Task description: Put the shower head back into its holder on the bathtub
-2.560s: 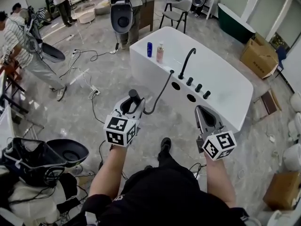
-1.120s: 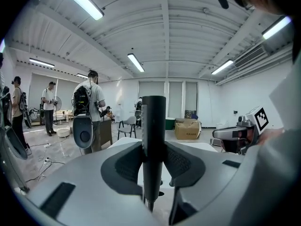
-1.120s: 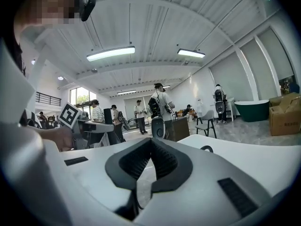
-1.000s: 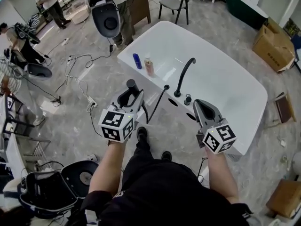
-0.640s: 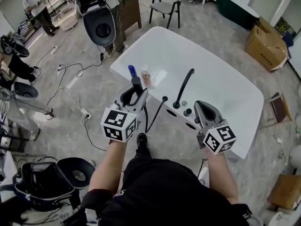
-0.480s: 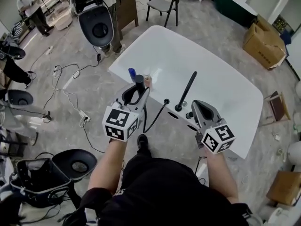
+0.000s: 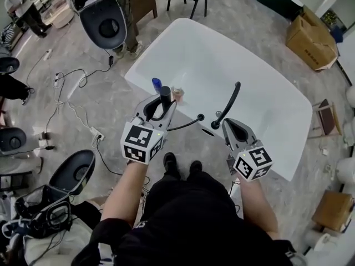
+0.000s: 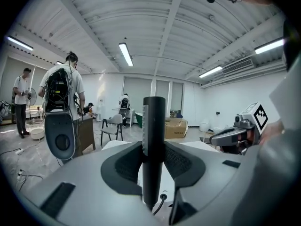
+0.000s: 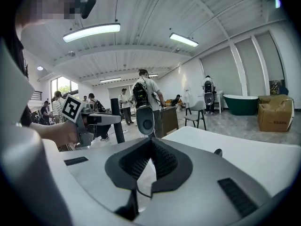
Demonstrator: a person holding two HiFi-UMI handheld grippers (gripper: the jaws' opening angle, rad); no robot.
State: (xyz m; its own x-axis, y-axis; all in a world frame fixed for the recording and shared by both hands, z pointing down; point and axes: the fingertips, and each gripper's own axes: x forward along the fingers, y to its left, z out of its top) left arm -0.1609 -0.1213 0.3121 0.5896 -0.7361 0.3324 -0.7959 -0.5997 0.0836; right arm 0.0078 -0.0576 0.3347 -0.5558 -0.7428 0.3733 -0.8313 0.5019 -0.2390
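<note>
My left gripper [image 7: 161, 104] is shut on the black stick-shaped shower head [image 7: 166, 93], which stands upright between the pads [image 8: 126, 166]. In the left gripper view the shower head [image 8: 153, 126] fills the middle. Its black hose [image 7: 184, 124] runs to a fitting on the rim of the white bathtub [image 7: 260, 101], beside the curved black faucet [image 7: 228, 105]. My right gripper [image 7: 232, 124] is shut and empty over the tub's near rim, and its jaws [image 9: 151, 144] meet with nothing between them. The rim's holes are mostly hidden behind it.
A blue bottle [image 7: 157, 83] and a pink bottle [image 7: 178, 93] stand on the tub's near corner, right by the left gripper. Cables [image 7: 72, 101] trail over the floor at left. People with gear [image 7: 105, 15] stand beyond the tub. Cardboard boxes [image 7: 310, 32] lie at right.
Both grippers have come closer to the tub's rim and sunk a little. The shower head has stayed in the left gripper, and the right gripper has stayed shut.
</note>
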